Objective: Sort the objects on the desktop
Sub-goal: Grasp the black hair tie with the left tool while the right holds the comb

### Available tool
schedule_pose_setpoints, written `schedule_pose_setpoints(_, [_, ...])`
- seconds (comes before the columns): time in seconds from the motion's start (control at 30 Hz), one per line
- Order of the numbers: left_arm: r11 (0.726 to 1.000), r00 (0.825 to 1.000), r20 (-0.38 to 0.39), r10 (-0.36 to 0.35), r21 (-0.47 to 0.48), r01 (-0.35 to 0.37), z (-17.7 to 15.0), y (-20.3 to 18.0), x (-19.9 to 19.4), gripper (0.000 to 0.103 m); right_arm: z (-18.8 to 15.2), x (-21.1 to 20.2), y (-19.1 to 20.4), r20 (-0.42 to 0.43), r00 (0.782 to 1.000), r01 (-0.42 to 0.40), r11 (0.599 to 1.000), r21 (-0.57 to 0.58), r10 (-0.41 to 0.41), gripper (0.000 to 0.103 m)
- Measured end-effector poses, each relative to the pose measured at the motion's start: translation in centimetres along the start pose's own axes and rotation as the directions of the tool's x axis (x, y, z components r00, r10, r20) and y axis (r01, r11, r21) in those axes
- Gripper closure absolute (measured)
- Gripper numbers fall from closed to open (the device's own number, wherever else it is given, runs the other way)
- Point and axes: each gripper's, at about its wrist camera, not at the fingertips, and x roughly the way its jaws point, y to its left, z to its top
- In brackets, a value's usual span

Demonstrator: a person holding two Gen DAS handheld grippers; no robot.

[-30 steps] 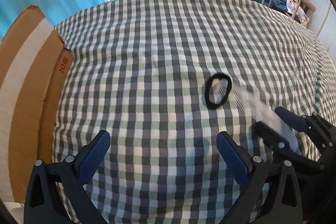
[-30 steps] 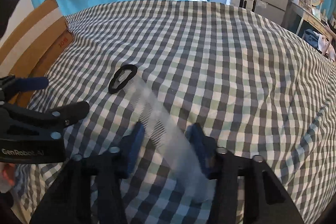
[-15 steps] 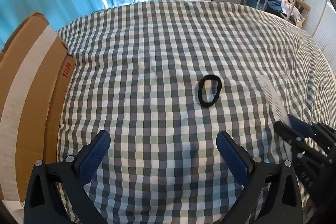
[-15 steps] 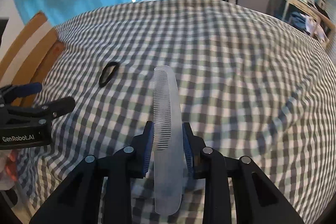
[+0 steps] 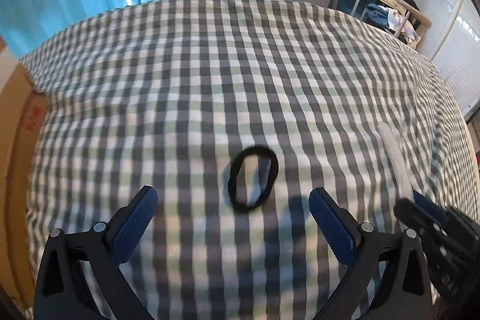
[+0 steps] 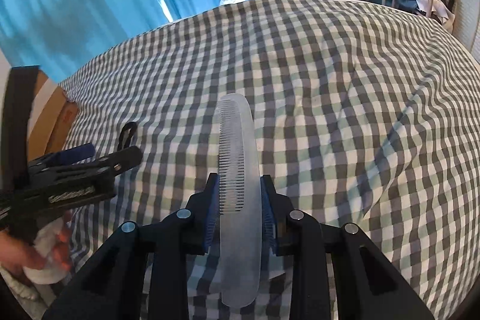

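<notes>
The right gripper now clamps the frosted, curved plastic comb, lifted off the checked cloth; left gripper gapes over the black hair tie.

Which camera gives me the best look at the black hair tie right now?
The left wrist view: the hair tie lies whole on the checked cloth ahead of the open left gripper. The right wrist view shows it only small and edge-on.
</notes>
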Motion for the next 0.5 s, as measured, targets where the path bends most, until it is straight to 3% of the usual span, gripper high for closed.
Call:
schedule_pose_setpoints(0.13, [0.994,0.998,0.031,-0.051,-0.099,0.054,0.5,1.0,0.8,0.003,0.5,-0.2,-0.9,0.017,1.000,-0.024,0.999,0.031,0.023,0.076])
schedule_pose_setpoints(0.2, [0.996,0.997,0.056,-0.050,-0.076,0.054,0.6,0.9,0.5,0.029,0.6,-0.3,-1.4,0.021,0.999,-0.042,0.998,0.054,0.041,0.076])
schedule_pose_setpoints(0.3, [0.999,0.997,0.067,-0.041,0.019,0.040,0.8,0.3,0.4,0.058,0.7,-0.4,-2.0,0.020,0.998,-0.064,0.995,0.080,0.063,0.076])
schedule_pose_setpoints(0.47, [0.995,0.995,0.041,-0.090,0.044,0.088,0.7,-0.5,-0.3,0.093,0.4,-0.6,-2.2,0.009,0.998,-0.058,0.994,0.093,0.057,0.076])
schedule_pose_setpoints(0.5, [0.994,0.995,0.035,-0.092,0.055,0.090,0.5,-0.6,-0.6,0.093,0.3,-0.7,-2.3,0.007,0.998,-0.057,0.994,0.098,0.056,0.076])
